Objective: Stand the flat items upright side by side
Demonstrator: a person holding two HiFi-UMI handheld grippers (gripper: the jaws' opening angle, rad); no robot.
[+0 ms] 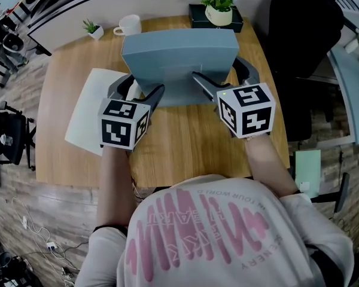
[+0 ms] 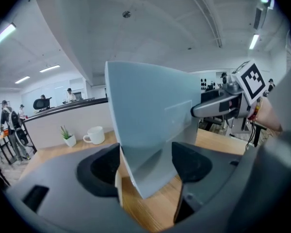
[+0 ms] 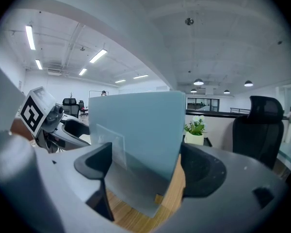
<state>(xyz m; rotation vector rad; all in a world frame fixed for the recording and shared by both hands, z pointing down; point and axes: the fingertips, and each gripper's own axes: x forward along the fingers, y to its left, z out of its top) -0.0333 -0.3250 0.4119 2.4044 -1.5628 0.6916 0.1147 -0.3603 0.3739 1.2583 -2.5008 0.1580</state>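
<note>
A grey-blue flat file (image 1: 179,58) is held upright over the middle of the wooden table (image 1: 185,148), one gripper at each lower corner. My left gripper (image 1: 142,89) is shut on its lower left corner, and my right gripper (image 1: 224,78) on its lower right corner. In the left gripper view the file (image 2: 150,130) fills the gap between the wide-set pads of the left gripper (image 2: 145,161), its bottom corner hanging above the wood. The right gripper view shows the same file (image 3: 140,130) wedged in the right gripper (image 3: 143,166). A white flat item (image 1: 90,109) lies on the table at the left.
At the table's far edge stand a white mug (image 1: 128,24), a small potted plant (image 1: 93,28) and a flowering pot on a dark box (image 1: 218,14). A black office chair (image 1: 305,52) stands to the right of the table.
</note>
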